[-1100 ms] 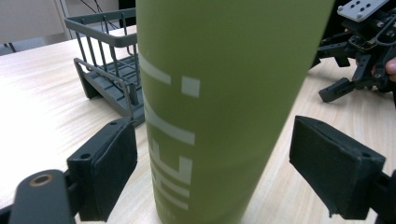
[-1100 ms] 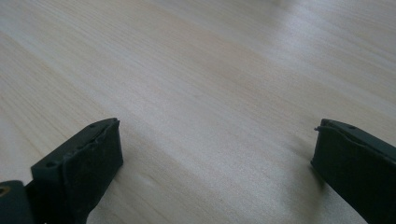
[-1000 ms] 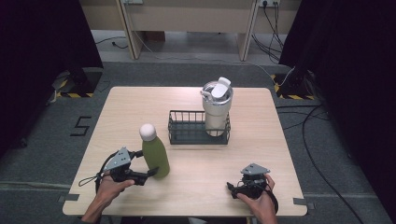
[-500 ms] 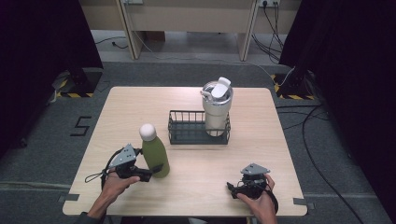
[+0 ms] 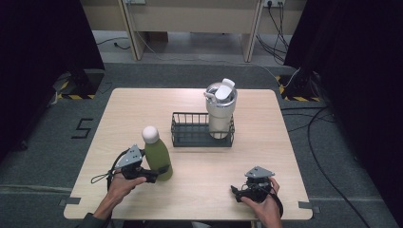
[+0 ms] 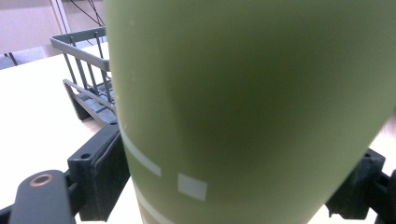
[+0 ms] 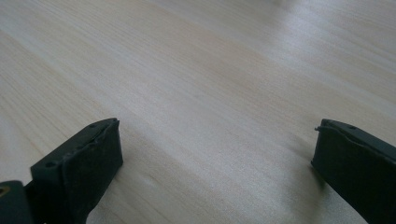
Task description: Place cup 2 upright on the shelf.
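Bottle point(image 6: 252, 102), green, pale stripes and square, no readable writing, left gripper point(image 5: 153, 174) clamping it.

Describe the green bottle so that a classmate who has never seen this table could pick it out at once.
Start at the wooden table and find the dark wire basket near its middle. In front of the basket's left end stands the green bottle, between the left tongs. Unlike the pale tumbler in the basket, it is olive green with a round white cap.

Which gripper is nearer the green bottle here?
Left. The left gripper has its jaws around the green bottle, just closing on its lower body. The right gripper rests open on the table, well apart.
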A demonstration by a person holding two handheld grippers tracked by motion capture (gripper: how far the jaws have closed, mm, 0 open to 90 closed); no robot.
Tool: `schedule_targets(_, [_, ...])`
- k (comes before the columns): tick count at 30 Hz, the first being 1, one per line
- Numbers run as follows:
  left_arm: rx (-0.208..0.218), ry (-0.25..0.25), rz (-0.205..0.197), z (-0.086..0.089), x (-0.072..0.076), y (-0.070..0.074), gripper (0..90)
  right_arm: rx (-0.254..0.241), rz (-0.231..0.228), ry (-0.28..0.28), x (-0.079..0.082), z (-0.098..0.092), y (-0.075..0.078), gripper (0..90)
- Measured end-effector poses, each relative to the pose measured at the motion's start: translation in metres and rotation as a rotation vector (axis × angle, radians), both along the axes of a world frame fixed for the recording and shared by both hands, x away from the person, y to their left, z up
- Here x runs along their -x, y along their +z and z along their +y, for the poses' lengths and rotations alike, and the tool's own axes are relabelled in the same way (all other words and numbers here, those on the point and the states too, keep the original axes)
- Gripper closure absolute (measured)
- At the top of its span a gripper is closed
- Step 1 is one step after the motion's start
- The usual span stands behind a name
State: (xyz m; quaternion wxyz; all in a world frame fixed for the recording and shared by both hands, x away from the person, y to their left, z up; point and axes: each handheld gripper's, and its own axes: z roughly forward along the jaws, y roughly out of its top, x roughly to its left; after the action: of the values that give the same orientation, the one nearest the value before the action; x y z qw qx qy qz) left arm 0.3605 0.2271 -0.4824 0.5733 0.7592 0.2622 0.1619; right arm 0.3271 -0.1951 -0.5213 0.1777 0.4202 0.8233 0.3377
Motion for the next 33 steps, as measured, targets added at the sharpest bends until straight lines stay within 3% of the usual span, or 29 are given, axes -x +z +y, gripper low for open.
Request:
schedule_targets(14, [-0.002,0.026,-0.042,-0.006,0.002,0.0,20.1,0.001,0.0,0.002,0.0,0.0,0.0,1.7])
schedule_targets(15, [-0.015,0.029,-0.049,-0.006,0.002,0.001,20.1,0.0,0.001,0.0,0.0,0.0,0.0,1.7])
schedule_targets(27, [0.004,0.024,-0.051,-0.008,-0.001,0.021,20.2,0.001,0.001,0.001,0.0,0.0,0.0,1.7])
schedule_targets(33, [-0.007,0.019,-0.062,-0.01,-0.004,0.028,20.2,0.001,0.001,0.002,0.0,0.0,0.0,1.7])
